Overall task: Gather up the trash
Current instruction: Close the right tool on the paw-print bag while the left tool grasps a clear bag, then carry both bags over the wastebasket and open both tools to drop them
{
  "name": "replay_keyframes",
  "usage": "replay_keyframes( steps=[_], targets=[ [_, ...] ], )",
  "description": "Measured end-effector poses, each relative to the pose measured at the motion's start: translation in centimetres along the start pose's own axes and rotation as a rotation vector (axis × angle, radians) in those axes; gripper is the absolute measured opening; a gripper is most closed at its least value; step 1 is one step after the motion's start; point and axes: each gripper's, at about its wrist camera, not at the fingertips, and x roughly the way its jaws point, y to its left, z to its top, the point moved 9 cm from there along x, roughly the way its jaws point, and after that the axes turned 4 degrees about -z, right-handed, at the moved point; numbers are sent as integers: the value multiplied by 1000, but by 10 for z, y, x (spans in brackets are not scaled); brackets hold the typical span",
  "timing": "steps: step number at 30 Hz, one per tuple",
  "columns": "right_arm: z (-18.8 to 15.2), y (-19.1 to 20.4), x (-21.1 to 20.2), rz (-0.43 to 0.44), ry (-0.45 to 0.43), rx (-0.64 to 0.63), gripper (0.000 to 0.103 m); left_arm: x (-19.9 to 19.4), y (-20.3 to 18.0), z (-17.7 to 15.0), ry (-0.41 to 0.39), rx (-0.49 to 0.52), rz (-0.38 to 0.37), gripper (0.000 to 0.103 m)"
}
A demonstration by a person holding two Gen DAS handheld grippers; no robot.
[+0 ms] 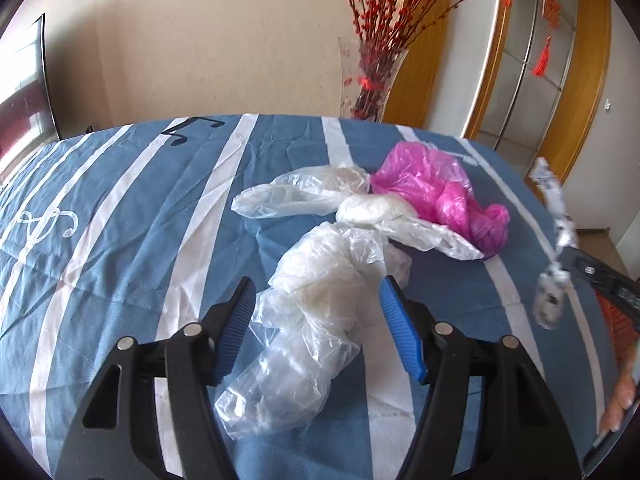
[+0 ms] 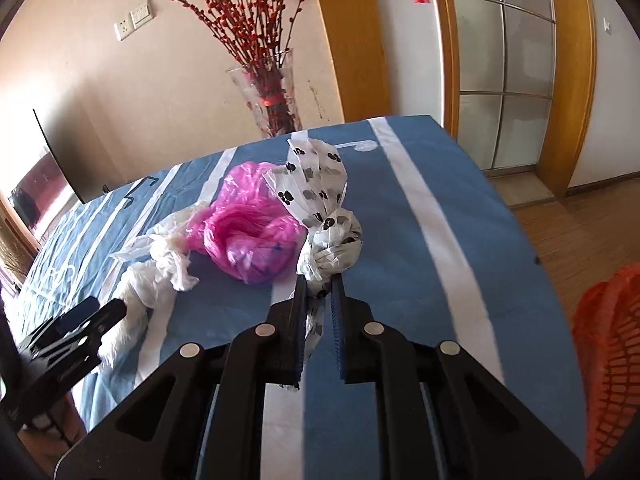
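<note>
My left gripper point(image 1: 318, 284) is open, its blue pads on either side of a crumpled clear plastic bag point(image 1: 312, 320) lying on the blue striped cloth point(image 1: 120, 240). Beyond it lie a second clear bag point(image 1: 316, 196) and a pink bag point(image 1: 436, 192). My right gripper point(image 2: 319, 280) is shut on a knotted white bag with black paw prints point(image 2: 324, 216), held above the cloth. That bag also hangs at the right of the left wrist view point(image 1: 554, 240). The pink bag point(image 2: 248, 228) and the white bags point(image 2: 160, 264) also show in the right wrist view.
A glass vase of red branches point(image 2: 272, 96) stands behind the table's far edge. An orange mesh basket point(image 2: 612, 360) sits low at the right, off the table over wooden floor. A glass door point(image 2: 504, 64) is behind.
</note>
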Motion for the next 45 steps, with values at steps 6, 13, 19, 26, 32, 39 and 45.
replay_keyframes(
  steps=[6, 13, 19, 26, 32, 39, 45],
  targets=[
    [-5, -15, -7, -6, 5, 15, 12, 19, 9, -10, 78, -21, 47, 61],
    [-12, -31, -26, -7, -11, 37, 12, 12, 3, -9, 46, -8, 12, 25],
    [-15, -49, -46, -21, -41, 56, 12, -12, -8, -8, -23, -2, -18, 23],
    [-20, -73, -72, -37, -82, 84, 12, -42, -48, -8, -67, 43, -83, 23],
    [-25, -99, -100, -74, -130, 102, 12, -63, -100, -14, -84, 104, -168, 23],
    [-34, -132, -128, -120, -171, 125, 12, -77, -163, -23, -87, 178, -261, 23],
    [-44, -161, -149, -155, -196, 158, 12, -85, -218, -35, -75, 222, -339, 23]
  ],
)
